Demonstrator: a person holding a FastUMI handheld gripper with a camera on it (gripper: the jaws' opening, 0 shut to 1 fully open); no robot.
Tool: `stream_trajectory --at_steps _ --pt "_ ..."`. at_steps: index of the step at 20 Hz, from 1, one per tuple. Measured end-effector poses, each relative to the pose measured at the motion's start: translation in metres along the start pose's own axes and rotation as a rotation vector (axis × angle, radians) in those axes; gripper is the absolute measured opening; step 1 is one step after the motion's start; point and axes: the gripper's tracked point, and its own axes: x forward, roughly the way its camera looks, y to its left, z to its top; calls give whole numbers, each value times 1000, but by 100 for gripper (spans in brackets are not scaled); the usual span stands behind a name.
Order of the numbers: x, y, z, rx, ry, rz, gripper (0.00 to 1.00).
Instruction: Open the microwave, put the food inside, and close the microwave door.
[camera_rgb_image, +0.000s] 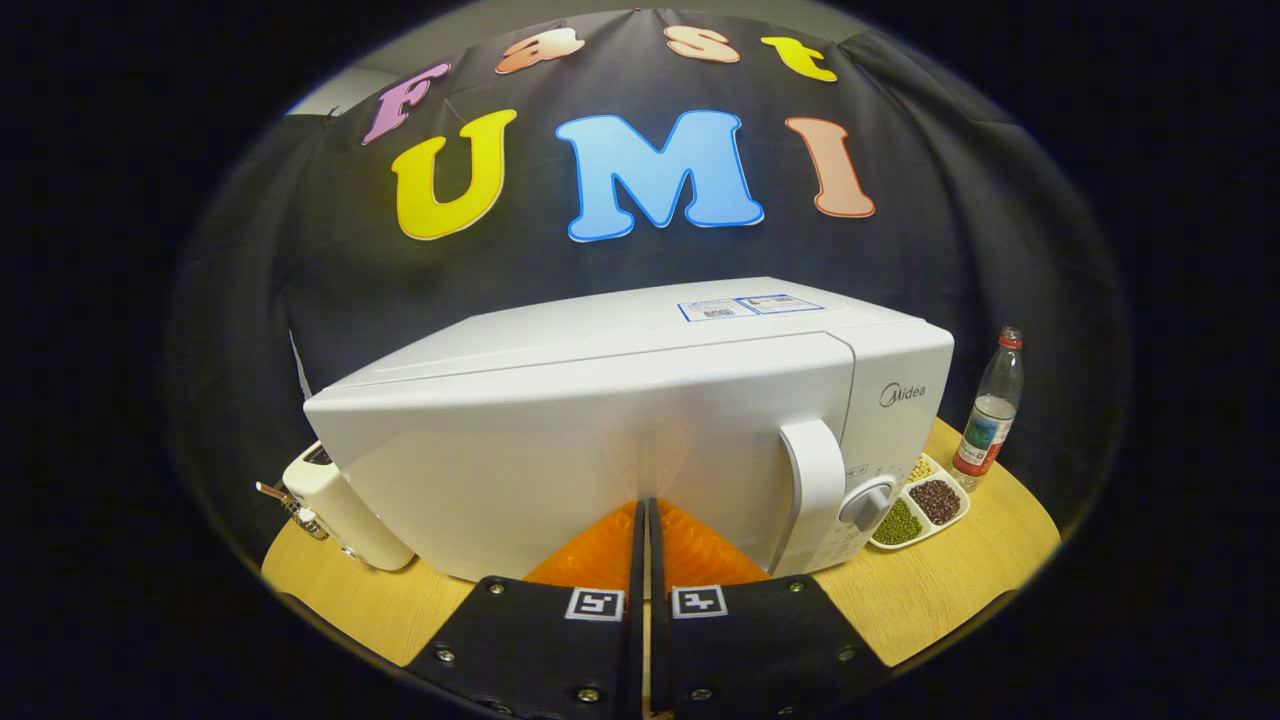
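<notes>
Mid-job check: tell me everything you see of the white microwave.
The glossy white box-shaped microwave stands on the wooden table, door shut. A white vertical handle and grey round knob sit toward its right end, stickers on top. The gripper, fingers closed together, points at the door front, at or almost touching it.

The tongs (644, 503) point forward, fingers pressed together.
</notes>
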Motion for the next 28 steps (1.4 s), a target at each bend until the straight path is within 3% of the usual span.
stream_trajectory --at_steps 8,17,23,25,27,28 --pt "-75 11 36 -66 -143 24 6" --pt "-166 -5 33 -97 -244 -14 6" --pt "-210 -4 30 -94 -308 7 6" --pt "-220 1 29 -92 -319 32 35" --pt "-227 -5 31 -84 -328 21 99" --pt "-230 -4 32 -78 -331 22 97"
